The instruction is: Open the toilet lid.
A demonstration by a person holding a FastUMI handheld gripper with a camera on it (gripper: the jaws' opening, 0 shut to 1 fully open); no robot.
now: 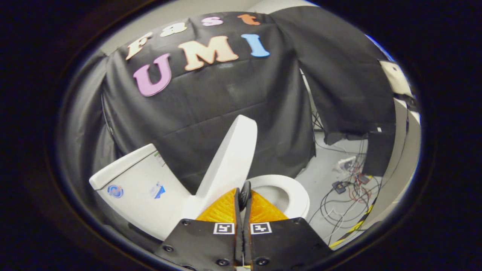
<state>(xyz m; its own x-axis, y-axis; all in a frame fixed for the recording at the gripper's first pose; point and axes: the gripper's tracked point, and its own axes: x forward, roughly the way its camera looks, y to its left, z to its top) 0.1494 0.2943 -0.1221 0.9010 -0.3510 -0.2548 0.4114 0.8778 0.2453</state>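
A white toilet stands just ahead of my fingers. Its lid (230,158) is lifted and tilts back toward the white tank (139,184), short of resting against it. The seat ring (297,194) lies flat around the bowl, beyond and beside my fingertips. My gripper (244,195) is shut, its fingers pressed together with nothing held between them. The tips sit at the lid's lower edge, close to its underside near the hinge; I cannot tell whether they touch it.
Black cloth hangs as the booth wall (226,101) right behind the tank. On the grey floor (324,177) past the bowl lie tangled cables (348,188) and a power strip (346,162). A yellow-black tape line (354,227) runs along the floor's edge.
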